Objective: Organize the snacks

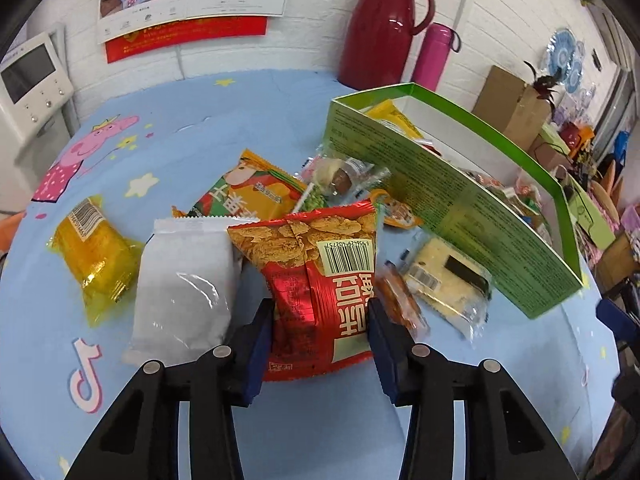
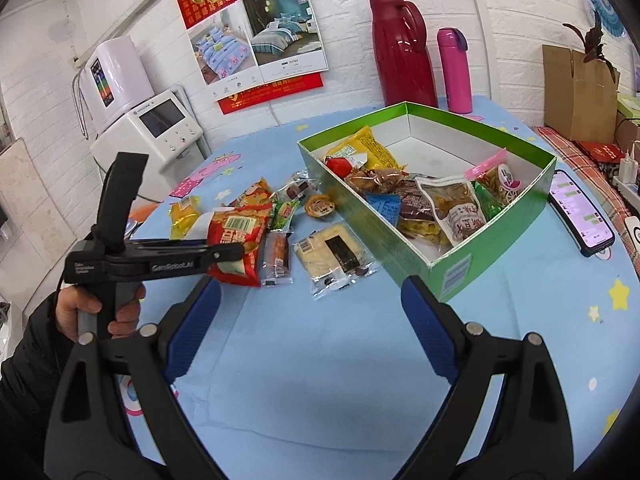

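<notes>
A red snack bag (image 1: 320,264) lies on the blue cartoon tablecloth (image 1: 168,160), and my left gripper (image 1: 320,316) is shut on its lower half, one blue pad pressing each side. The right wrist view shows that bag (image 2: 236,236) at the tip of the left gripper (image 2: 240,248), which a hand holds. Around it lie a white packet (image 1: 184,280), a yellow packet (image 1: 96,264), an orange stick packet (image 1: 400,300) and a cream cracker packet (image 1: 444,276). The green box (image 2: 460,272) on the right holds several snacks. My right gripper (image 2: 312,286) hovers open over the tablecloth, holding nothing.
A dark red thermos jug (image 2: 400,48) and a pink bottle (image 2: 454,72) stand by the back wall behind the box. A lit phone (image 2: 580,212) lies right of the box. A white appliance (image 2: 160,128) stands at the table's left, a cardboard box (image 2: 576,92) at the right.
</notes>
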Motion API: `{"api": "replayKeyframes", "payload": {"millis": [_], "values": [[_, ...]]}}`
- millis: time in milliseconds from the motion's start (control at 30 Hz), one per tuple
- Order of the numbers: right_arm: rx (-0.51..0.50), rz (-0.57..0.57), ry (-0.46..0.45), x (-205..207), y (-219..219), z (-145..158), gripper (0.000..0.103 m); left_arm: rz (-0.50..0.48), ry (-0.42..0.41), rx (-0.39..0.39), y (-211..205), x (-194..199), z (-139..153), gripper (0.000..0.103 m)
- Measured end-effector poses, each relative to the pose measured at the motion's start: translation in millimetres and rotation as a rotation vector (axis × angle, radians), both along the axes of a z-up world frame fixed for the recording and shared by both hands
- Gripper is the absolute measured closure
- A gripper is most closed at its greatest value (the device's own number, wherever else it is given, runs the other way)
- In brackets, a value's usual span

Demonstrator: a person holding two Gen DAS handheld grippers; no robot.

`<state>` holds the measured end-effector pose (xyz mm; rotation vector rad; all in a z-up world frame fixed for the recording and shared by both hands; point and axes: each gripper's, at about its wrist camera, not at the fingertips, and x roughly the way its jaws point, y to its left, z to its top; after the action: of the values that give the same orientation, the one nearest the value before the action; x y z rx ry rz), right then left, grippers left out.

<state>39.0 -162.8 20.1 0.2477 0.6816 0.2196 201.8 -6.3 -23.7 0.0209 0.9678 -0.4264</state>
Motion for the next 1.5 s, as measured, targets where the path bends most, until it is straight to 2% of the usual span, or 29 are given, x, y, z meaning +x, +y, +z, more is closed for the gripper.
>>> {"api": "replayKeyframes", "payload": {"millis": [67, 167, 267, 300, 333, 433, 500, 667, 767, 800, 967, 1100, 1267, 1400, 1500], "values": [[0.011, 0.026, 0.011, 1.1, 2.3, -1.9, 0.011, -0.082, 0.046, -0.024, 4.3, -18.7, -3.1, 0.058], [0.037, 0.08, 0.032, 6.1, 9.3, -5.8, 0.011, -0.169, 0.005, 0.038, 12.5, -60.7, -2.5, 0.057], [0.044, 0.144, 0.055, 12.6, 23.8, -8.0, 0.011, -0.117, -0.022, 0.067, 31.9, -87.0, 4.1, 0.047], [0.038, 0.167, 0.057, 13.9, 29.6, -8.1, 0.011, -0.09, -0.022, 0.043, 40.8, -93.4, 7.4, 0.039], [0.032, 0.195, 0.058, 15.9, 36.3, -8.0, 0.011, -0.059, -0.013, 0.001, 52.4, -98.3, 10.4, 0.036], [0.028, 0.286, 0.083, 26.8, 55.7, -10.5, 0.011, 0.005, 0.056, -0.139, 82.1, -115.3, 10.0, 0.036], [0.044, 0.354, 0.112, 39.9, 69.0, -13.7, 0.011, 0.034, 0.091, -0.203, 90.3, -120.9, 4.6, 0.036], [0.063, 0.455, 0.192, 78.7, 99.4, -24.0, 0.011, 0.105, 0.158, -0.38, 93.1, -121.9, -16.1, 0.036], [0.071, 0.473, 0.233, 99.0, 112.5, -33.1, 0.011, 0.139, 0.186, -0.436, 88.5, -114.1, -29.4, 0.036], [0.078, 0.479, 0.249, 104.0, 115.1, -37.1, 0.011, 0.146, 0.172, -0.448, 88.1, -113.5, -30.1, 0.037], [0.102, 0.441, 0.316, 114.9, 113.8, -56.4, 0.012, 0.171, 0.162, -0.472, 92.1, -105.7, -31.2, 0.037], [0.131, 0.368, 0.313, 104.4, 98.2, -52.4, 0.013, 0.164, 0.142, -0.444, 91.3, -103.0, -26.8, 0.037], [0.245, 0.359, 0.326, 91.8, 81.5, -49.4, 0.014, 0.162, 0.122, -0.421, 94.8, -96.4, -25.9, 0.037], [0.162, 0.375, 0.31, 102.2, 91.5, -44.5, 0.015, 0.162, 0.117, -0.401, 92.8, -85.1, -24.4, 0.037], [0.171, 0.403, 0.304, 116.2, 98.1, -44.6, 0.015, 0.171, 0.088, -0.365, 92.6, -73.9, -23.4, 0.038]]}}
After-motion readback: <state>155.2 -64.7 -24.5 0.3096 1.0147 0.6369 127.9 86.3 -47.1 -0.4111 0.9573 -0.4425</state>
